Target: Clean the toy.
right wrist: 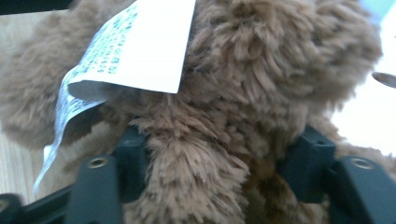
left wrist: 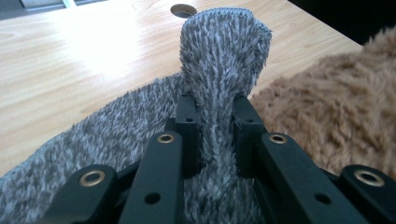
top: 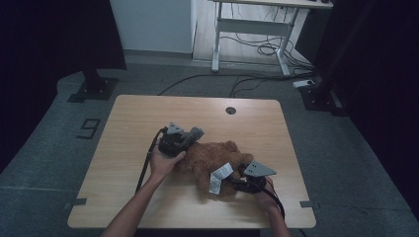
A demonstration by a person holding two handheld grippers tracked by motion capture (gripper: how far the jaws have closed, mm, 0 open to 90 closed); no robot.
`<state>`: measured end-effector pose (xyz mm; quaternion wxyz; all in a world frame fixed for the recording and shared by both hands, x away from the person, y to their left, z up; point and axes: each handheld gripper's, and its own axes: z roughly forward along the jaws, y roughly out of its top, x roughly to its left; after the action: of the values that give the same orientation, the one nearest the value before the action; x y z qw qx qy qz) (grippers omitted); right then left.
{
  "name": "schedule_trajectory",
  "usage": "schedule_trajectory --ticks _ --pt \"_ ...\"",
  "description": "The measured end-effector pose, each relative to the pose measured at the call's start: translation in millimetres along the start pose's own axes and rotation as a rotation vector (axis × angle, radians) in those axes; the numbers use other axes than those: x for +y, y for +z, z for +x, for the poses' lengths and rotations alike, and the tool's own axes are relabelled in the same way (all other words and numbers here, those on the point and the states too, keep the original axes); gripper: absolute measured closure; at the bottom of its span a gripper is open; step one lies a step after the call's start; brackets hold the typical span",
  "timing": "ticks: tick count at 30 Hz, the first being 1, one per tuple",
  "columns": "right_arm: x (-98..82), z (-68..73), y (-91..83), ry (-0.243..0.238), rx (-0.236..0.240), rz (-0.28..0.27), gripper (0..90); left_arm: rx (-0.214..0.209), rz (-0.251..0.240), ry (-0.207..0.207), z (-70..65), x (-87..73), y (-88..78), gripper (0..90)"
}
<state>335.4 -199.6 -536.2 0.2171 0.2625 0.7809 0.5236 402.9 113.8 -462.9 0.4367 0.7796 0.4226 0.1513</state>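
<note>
Both arms reach forward, the left gripper (top: 184, 139) with its fingers (left wrist: 187, 122) squeezed tight, the right gripper (top: 245, 180) with fingers (right wrist: 133, 154) wider apart.

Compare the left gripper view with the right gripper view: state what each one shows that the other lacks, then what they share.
Left gripper view alone: a grey fuzzy fabric piece pinched between the left gripper jaws, and the cable hole in the table.

Right gripper view alone: the white printed tag hanging off the toy, and the right gripper with brown fur between its jaws.

Both: the brown plush toy, seen at the right edge of the left gripper view.
</note>
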Motion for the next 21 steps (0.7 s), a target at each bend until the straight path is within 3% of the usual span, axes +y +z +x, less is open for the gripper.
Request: schedule_trajectory --ticks 1,2,3,4,5,6,7,8,13,17,18,21 --pt "1.6 -0.1 -0.7 0.020 -0.009 0.005 30.9 0.003 -0.005 -0.001 0.1 -3.4 -1.8 76.9" --pt "3.6 -1.8 -3.3 0.099 0.002 0.000 27.6 0.010 -0.013 -0.001 0.4 -9.2 -5.2 76.9" --pt "3.6 -1.8 -3.3 0.099 0.002 0.000 27.6 0.014 -0.026 -0.010 1.0 -14.3 -7.7 76.9" --pt "4.8 -3.5 -10.1 0.174 0.001 -0.021 24.1 0.009 -0.044 -0.023 2.0 -23.4 -12.8 77.0" --pt "5.6 -5.1 -14.9 0.213 0.001 -0.036 23.2 0.000 -0.057 -0.033 2.0 -27.2 -15.6 77.0" --pt "6.5 -7.3 -20.4 0.244 0.003 -0.050 22.4 0.000 -0.057 -0.033 2.0 -27.2 -15.6 77.0" --pt "6.5 -7.3 -20.4 0.244 0.003 -0.050 22.4 -0.005 -0.067 -0.035 1.5 -29.4 -17.4 77.0" --pt "9.5 -9.7 -28.9 0.300 0.001 -0.065 17.9 -0.005 -0.078 -0.024 -1.8 -33.8 -22.1 77.0" --pt "19.0 -7.4 -32.2 0.319 0.010 -0.048 12.7 -0.016 -0.087 -0.012 -6.2 -37.4 -26.6 77.0" --pt "24.6 1.1 -11.8 0.309 0.002 0.026 7.9 -0.022 -0.094 -0.005 -9.5 -42.2 -30.8 77.0" --pt "24.2 3.1 1.4 0.307 0.004 0.077 4.2 -0.021 -0.097 -0.005 -9.9 -44.0 -31.9 77.0" --pt "23.2 1.5 9.4 0.324 0.035 0.087 7.6 -0.020 -0.107 -0.025 -7.6 -50.7 -35.0 77.1"
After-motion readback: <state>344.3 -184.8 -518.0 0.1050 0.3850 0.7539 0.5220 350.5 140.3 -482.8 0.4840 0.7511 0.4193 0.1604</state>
